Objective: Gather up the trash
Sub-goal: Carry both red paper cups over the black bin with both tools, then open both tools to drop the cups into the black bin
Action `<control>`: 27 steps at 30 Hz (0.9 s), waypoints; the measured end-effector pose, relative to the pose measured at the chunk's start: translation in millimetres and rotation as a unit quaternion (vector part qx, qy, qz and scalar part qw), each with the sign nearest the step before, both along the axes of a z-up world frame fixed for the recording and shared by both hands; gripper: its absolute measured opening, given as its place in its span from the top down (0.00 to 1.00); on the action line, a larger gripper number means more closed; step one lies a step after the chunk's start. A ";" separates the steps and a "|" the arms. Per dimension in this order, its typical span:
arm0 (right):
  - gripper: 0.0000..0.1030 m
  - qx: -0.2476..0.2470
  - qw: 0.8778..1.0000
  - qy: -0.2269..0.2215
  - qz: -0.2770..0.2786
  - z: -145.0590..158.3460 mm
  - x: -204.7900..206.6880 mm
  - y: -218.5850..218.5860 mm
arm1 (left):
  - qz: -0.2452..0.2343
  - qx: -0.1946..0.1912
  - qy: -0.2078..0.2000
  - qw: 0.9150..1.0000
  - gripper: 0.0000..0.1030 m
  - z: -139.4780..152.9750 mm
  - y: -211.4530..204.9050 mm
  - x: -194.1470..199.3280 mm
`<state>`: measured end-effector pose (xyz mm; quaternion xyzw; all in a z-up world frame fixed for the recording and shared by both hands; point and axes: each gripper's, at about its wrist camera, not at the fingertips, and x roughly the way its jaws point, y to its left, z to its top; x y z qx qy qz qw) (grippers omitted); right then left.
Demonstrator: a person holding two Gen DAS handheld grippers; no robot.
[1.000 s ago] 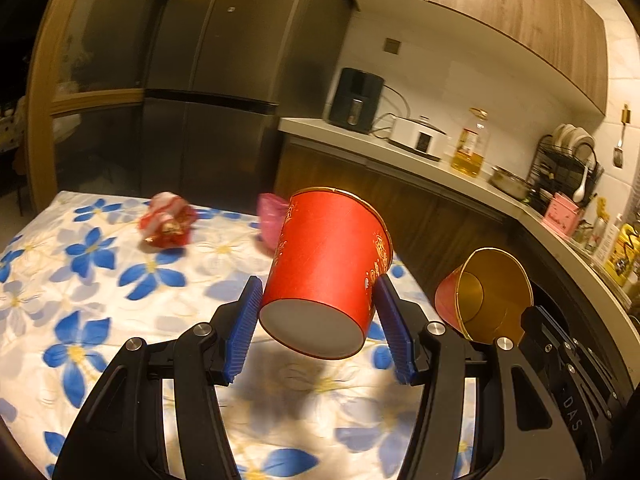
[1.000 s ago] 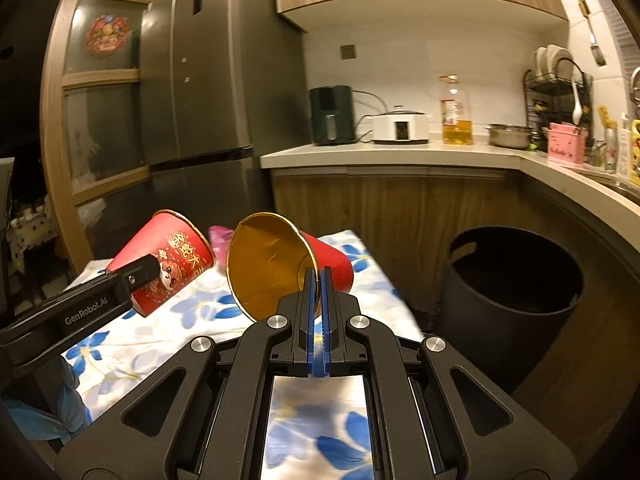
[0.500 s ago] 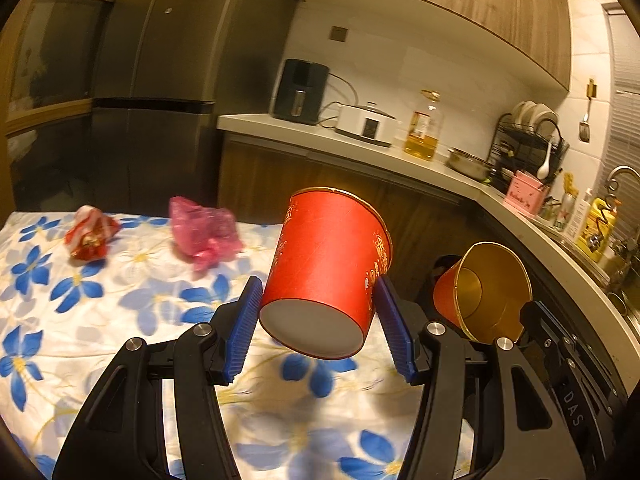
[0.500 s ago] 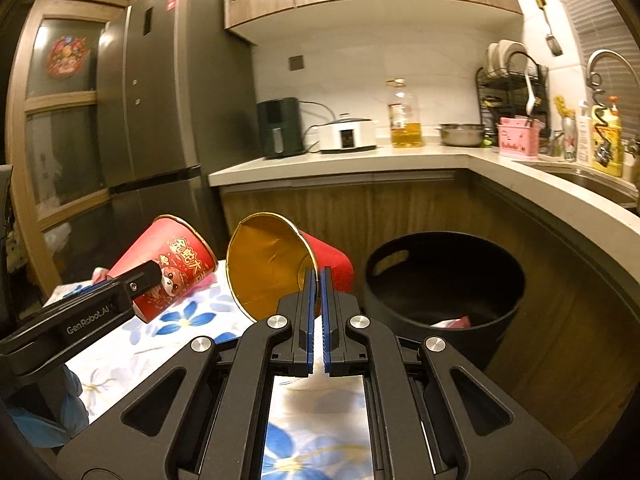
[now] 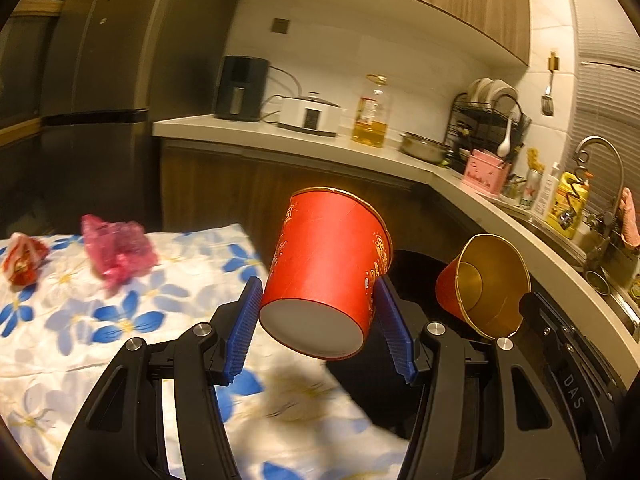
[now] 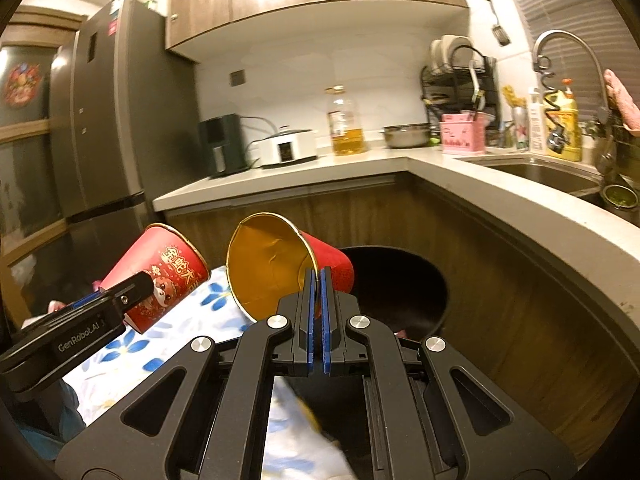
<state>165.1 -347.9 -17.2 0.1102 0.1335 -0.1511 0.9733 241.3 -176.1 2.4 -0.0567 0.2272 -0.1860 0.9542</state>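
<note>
My left gripper (image 5: 320, 316) is shut on a red paper cup (image 5: 326, 276), its white bottom toward the camera, held in the air past the table's right edge. My right gripper (image 6: 318, 280) is shut on the rim of a second red cup (image 6: 272, 270) with a gold inside, tipped sideways. That gold-lined cup (image 5: 486, 284) also shows at the right of the left wrist view. A black trash bin (image 6: 412, 284) stands just beyond both cups, below the counter. A crumpled pink wrapper (image 5: 116, 246) and a red wrapper (image 5: 22, 260) lie on the floral tablecloth (image 5: 80, 320).
A curved countertop (image 6: 500, 200) with a sink (image 6: 540, 174) wraps around the bin on the right. A dark fridge (image 6: 100, 128) stands at the left. An air fryer, a cooker, an oil bottle (image 5: 370, 114) and a dish rack line the counter.
Both grippers have swung to the right off the table with their cups. The bin has come into view under them, and the wrappers have slid to the left edge.
</note>
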 end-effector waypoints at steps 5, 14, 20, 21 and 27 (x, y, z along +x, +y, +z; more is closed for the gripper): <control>0.97 0.010 1.000 0.000 -0.020 -0.4 1.4 -26.7 | -0.028 0.001 -0.004 1.000 0.46 -0.2 -34.3 7.0; 0.97 0.024 0.999 0.009 -0.027 -5.1 12.1 -55.3 | -0.048 0.010 -0.003 0.999 0.45 -8.1 -77.3 25.7; 0.97 0.035 0.999 0.009 -0.028 -6.6 20.2 -69.6 | -0.052 0.014 0.007 0.999 0.45 -16.1 -88.5 37.3; 0.97 0.037 0.999 0.010 -0.027 -7.3 21.7 -70.9 | -0.053 0.015 0.009 0.998 0.45 -17.6 -89.7 38.7; 0.97 0.045 0.999 0.015 -0.023 -10.6 28.3 -74.6 | -0.058 0.020 0.014 0.998 0.45 -22.9 -94.9 42.6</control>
